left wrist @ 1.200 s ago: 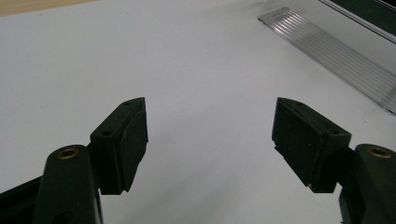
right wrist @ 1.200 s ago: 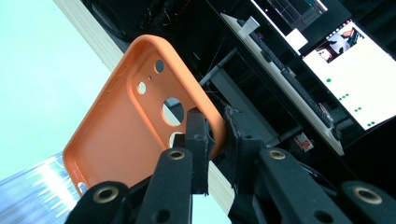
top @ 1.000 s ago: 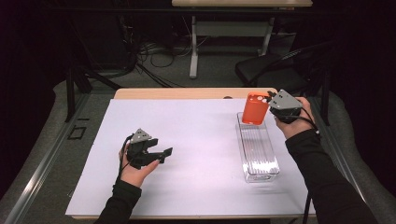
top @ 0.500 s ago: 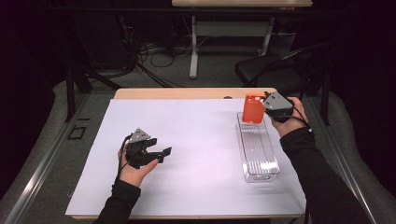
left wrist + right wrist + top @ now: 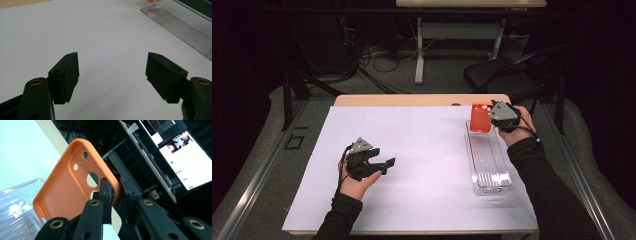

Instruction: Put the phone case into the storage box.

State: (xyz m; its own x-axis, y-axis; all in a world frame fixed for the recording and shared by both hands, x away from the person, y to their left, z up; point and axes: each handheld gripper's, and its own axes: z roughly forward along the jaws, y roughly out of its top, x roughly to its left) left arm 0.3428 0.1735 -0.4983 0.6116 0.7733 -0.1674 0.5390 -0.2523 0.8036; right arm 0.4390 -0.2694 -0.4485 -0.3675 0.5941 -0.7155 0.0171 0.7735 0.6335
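over on the left, the left gripper (image 5: pixel 379 164) rests low over the white sheet (image 5: pixel 422 150) that covers the table, its jaws spread wide with nothing between them; in the left gripper view the blunt black rubbery pads (image 5: pixel 71 72) frame bare paper. moving right, a clear plastic tray (image 5: pixel 488 170) lies lengthwise on the sheet, long and narrow, with a ribbed, glossy floor. at its far end the right gripper (image 5: pixel 492 119) pinches an orange phone case (image 5: pixel 481 117) by one edge and holds it upright, just above or at the tray's far end; whether it touches the tray i cannot tell. the right gripper view shows the case (image 5: pixel 75 182) as soft matte material with rounded corners, a finely dotted inner face and round camera holes. the step in hand looks like carrying the case at the tray. next it likely calls for tipping it flat, lowering it between the tray walls, then easing the jaws apart.
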